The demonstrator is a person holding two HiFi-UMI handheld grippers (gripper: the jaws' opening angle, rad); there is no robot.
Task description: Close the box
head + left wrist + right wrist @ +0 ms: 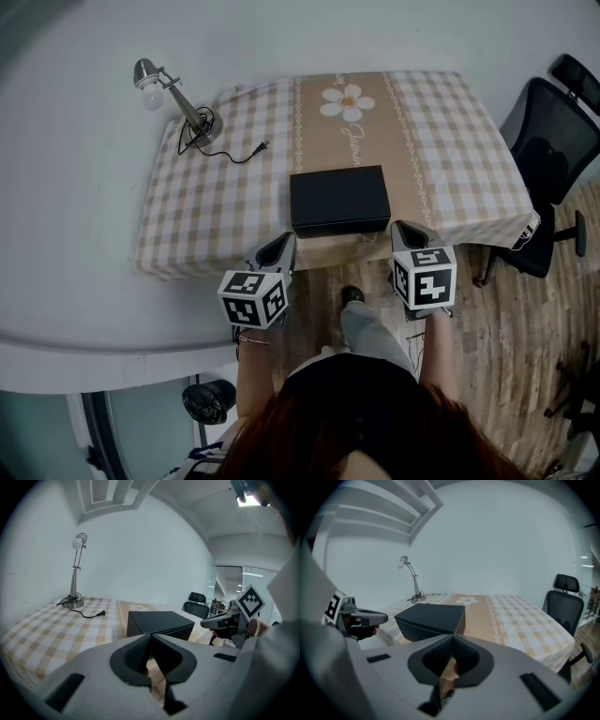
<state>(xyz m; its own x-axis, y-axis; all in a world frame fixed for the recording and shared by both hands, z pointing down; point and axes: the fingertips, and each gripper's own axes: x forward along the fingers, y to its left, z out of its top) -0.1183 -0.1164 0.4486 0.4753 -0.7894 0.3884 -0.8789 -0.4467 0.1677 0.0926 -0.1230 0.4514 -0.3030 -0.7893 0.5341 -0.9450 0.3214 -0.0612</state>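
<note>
Overhead, box (338,200) closed, left gripper (150,635), right gripper (453,638) pinched

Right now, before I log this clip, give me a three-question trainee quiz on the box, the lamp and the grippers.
1. True or false: the black box lies with its lid down.
2. In the head view, where does the lamp stand relative to the box? A) far left B) far right C) on top of it
3. Fill in: the jaws of the left gripper and the right gripper are ____, with nothing between them.
Key: 1 true; 2 A; 3 shut.
</note>
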